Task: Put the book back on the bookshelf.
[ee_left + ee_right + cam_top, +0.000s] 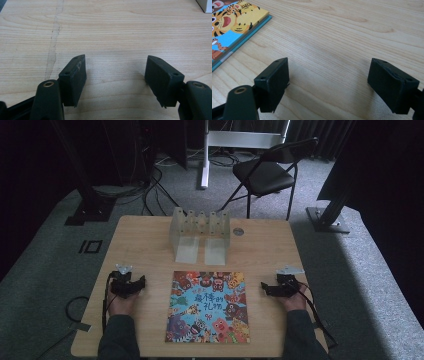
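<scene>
Pale wood grain runs across the worktop [150, 250], the biggest thing we have in front of us. Next down in size, the picture book [207, 306] lies flat and closed between our two hands, just inboard of each gripper, its bright animal cover facing up. Beyond both grippers, on the far side of the book, stands the clear slotted rack [200, 232].

We hold the left gripper [131, 285] with its jaws spread, nothing between them, bare wood beneath. The right gripper [272, 288] also stands wide, empty, close to the book's edge but not touching it.

What could go wrong? We judge that the book is thin and lies flush, so a jaw coming in level may just shove it sideways rather than get under the cover. And the glossy cover could slip out of a one-sided pinch.

The high view gives us the whole layout: rack, book and both hands. The right gripper view adds the book's teal edge [247, 35] up close, to the left of its own jaws. The left gripper view offers a pale streak in the wood ahead.
</scene>
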Demonstrator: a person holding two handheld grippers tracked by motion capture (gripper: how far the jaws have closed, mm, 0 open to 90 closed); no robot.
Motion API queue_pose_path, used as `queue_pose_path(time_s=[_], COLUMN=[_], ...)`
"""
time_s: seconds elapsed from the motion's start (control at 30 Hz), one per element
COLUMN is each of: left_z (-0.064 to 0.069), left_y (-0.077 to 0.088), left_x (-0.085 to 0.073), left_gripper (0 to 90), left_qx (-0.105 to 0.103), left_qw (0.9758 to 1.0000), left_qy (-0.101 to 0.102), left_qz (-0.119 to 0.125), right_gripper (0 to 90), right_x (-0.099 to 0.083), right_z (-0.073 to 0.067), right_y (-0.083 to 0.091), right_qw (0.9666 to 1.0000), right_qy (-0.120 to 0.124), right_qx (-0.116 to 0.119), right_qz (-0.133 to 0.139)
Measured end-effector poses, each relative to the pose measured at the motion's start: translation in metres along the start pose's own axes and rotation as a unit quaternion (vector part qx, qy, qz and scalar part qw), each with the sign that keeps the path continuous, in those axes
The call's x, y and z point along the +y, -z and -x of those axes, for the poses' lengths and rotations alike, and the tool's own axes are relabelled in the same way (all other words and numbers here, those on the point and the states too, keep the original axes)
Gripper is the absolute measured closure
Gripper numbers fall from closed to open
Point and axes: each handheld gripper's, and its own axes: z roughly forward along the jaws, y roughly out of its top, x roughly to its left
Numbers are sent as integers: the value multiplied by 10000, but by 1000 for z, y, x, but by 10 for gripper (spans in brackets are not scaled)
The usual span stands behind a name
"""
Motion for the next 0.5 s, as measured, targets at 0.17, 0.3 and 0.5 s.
queue_pose_path(time_s=[0.17, 0.3, 0.5], left_z=[2, 7, 12], left_y=[3, 6, 8], left_x=[-1, -3, -6], left_gripper=[394, 394, 394], left_qx=[-66, -206, -369], left_qw=[9999, 9996, 9986], left_qy=[-71, -212, -367], left_qz=[-74, -48, -6], right_gripper=[173, 174, 233], right_x=[0, 0, 1], right_z=[0, -1, -4], right_y=[0, 0, 2], right_qw=[10000, 10000, 10000], right_qy=[-17, -37, 4], right_qx=[-22, -42, -24], right_qz=[1, 5, -27])
